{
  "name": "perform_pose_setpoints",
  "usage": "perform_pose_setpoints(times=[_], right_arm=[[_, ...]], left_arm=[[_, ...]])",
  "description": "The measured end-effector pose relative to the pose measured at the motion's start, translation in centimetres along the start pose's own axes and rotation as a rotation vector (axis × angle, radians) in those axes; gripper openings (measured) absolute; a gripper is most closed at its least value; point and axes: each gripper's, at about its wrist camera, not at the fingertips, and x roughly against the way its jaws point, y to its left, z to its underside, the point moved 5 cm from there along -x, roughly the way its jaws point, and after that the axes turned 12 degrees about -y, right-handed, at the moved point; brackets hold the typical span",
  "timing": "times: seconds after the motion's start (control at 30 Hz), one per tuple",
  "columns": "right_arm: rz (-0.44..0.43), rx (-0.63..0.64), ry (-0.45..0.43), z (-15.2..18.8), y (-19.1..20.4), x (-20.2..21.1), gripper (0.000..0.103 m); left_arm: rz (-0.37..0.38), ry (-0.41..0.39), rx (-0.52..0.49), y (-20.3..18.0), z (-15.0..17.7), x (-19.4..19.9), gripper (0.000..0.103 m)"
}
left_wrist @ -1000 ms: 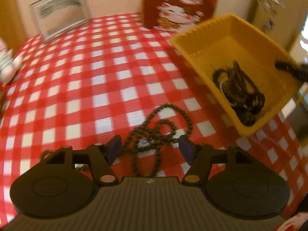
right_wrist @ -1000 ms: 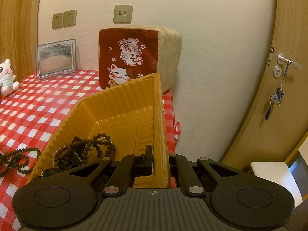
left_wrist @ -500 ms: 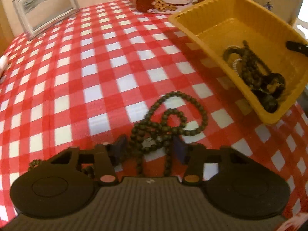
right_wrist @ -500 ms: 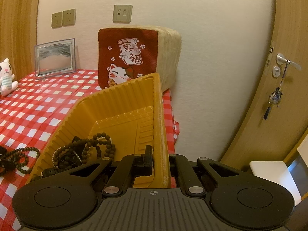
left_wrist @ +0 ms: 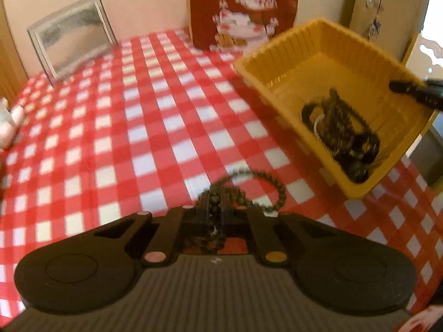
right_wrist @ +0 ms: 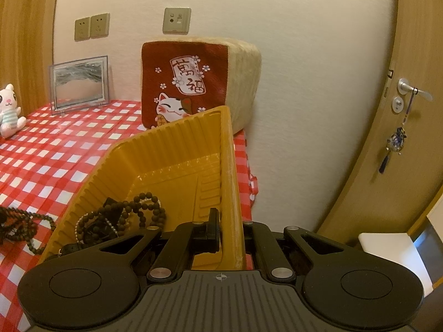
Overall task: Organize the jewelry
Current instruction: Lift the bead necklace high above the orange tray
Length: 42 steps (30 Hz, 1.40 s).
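Beads: dark bead necklace (left_wrist: 249, 191) is clamped in the left gripper (left_wrist: 214, 207), whose jaws have just been closing, with the strand pinched between them. A loop of it hangs out to the right over the red-check tablecloth (left_wrist: 116, 127), near the table's front edge. Frame is blurred, so cannot tell if the loop is off the cloth yet.

Right gripper (right_wrist: 225, 232) is clamped on the yellow basket's (right_wrist: 166, 155) right wall, jaws together on the rim, one finger inside, one outside. Basket is tipped up toward the table's right edge, its low corner down on the cloth.

Progress, as a judgement: partly done. Several dark bead bracelets and a pearly strand (right_wrist: 119, 218) already sit piled in the basket's low corner. The necklace in the left grip is the only loose jewelry seen on the cloth; nothing else visible on the open checks. Left to do: carry it over the near wall and drop it in the basket.

Background: cat cushion (right_wrist: 182, 91) and a picture frame (right_wrist: 79, 83) at the table's far edge, plush toy (right_wrist: 8, 110) at the left edge.
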Motion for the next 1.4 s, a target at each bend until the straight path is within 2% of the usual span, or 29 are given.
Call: perform_pose_setpoints(times=[0.23,0.53,0.93,1.4], right_arm=[[-0.003,0.000,-0.005,-0.1,0.0,0.2,0.004],[-0.005,-0.002,-0.008,-0.1,0.1,0.2,0.004],[-0.018,-0.002,-0.011,-0.3,-0.1,-0.1,0.004],[-0.031,0.002,-0.017,-0.5,0.0,-0.4,0.004]], left_arm=[[-0.066,-0.151,0.002,1.5,-4.7,5.4,0.006],[-0.165,-0.302,0.002,3.8,-10.9,12.1,0.006],[-0.234,-0.442,-0.009,5.3,-18.0,18.9,0.006],[-0.270,-0.568,-0.071,5.4,-24.4,23.2,0.006]])
